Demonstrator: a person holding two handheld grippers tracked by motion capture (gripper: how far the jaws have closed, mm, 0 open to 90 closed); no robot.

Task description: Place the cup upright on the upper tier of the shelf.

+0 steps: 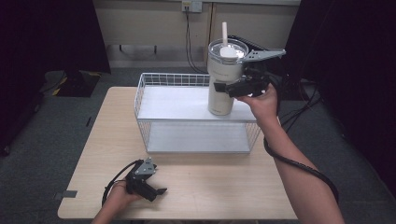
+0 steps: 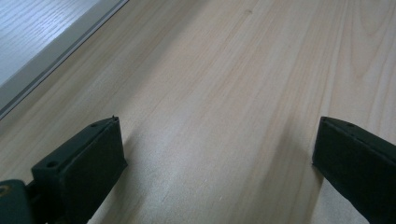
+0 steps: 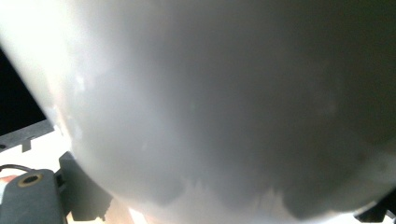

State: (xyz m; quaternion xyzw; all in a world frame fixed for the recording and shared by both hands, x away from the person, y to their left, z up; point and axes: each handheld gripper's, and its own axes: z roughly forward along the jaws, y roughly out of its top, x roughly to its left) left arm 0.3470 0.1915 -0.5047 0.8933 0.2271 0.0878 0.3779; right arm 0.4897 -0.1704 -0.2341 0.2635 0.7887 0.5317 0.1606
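Note:
A cream tumbler (image 1: 222,79) with a clear lid and a white straw stands upright on the top shelf of a white wire rack (image 1: 184,105). My right gripper (image 1: 229,87) is shut on the tumbler's body from its right side. In the right gripper view the tumbler's pale wall (image 3: 224,102) bulges close between the jaws. My left gripper (image 1: 160,192) rests low on the wooden table (image 1: 210,186) near its front left, open, with nothing between its fingers (image 2: 84,168).
The rack has a lower shelf (image 1: 196,137) with nothing on it. In the left gripper view the rack's pale base edge (image 2: 42,51) runs across the upper left. Black cables trail from both grippers. Dark curtains hang at both sides.

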